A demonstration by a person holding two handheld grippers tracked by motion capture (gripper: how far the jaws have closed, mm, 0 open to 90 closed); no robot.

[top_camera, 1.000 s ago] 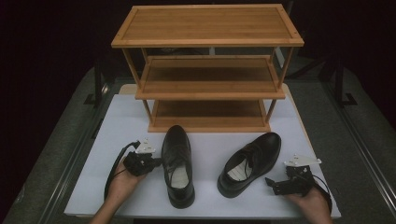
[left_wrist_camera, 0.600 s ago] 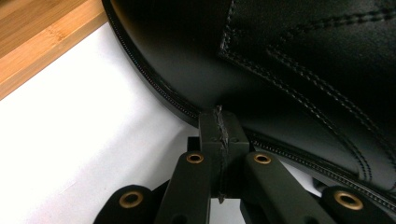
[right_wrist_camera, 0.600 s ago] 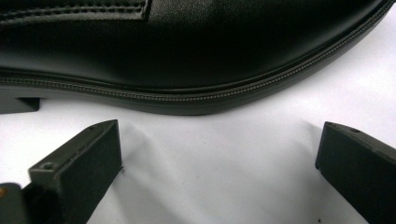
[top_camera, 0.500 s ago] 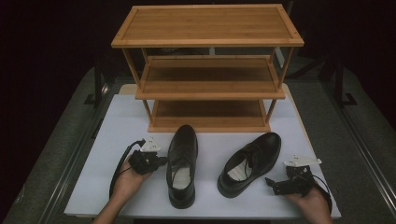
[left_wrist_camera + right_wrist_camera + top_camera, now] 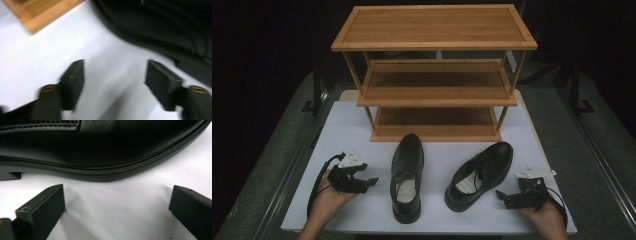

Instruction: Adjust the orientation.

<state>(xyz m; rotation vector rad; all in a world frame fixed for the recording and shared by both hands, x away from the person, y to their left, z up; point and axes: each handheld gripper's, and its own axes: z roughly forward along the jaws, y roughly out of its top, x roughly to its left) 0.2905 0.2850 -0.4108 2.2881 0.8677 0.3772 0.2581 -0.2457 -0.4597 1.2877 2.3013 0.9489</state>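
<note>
Two black leather shoes stand on the white table in front of a wooden rack. The left shoe points toe-first at the rack; the right shoe is angled to the right. My left gripper lies just left of the left shoe, apart from it. Its jaws have just been opening, and in the left gripper view only bare table lies between them, with the shoe ahead. My right gripper sits open beside the right shoe's heel, and the shoe's side lies just beyond its jaws.
The rack has three shelves, and its bottom shelf sits at table level right behind the shoes; a corner of it shows in the left gripper view. Dark floor and metal stands surround the table. A strip of white surface separates the two shoes.
The left shoe swung slightly right and toward the rack a second ago. My left gripper has since let go of it, opened, and drawn back left. The right gripper stayed still.
</note>
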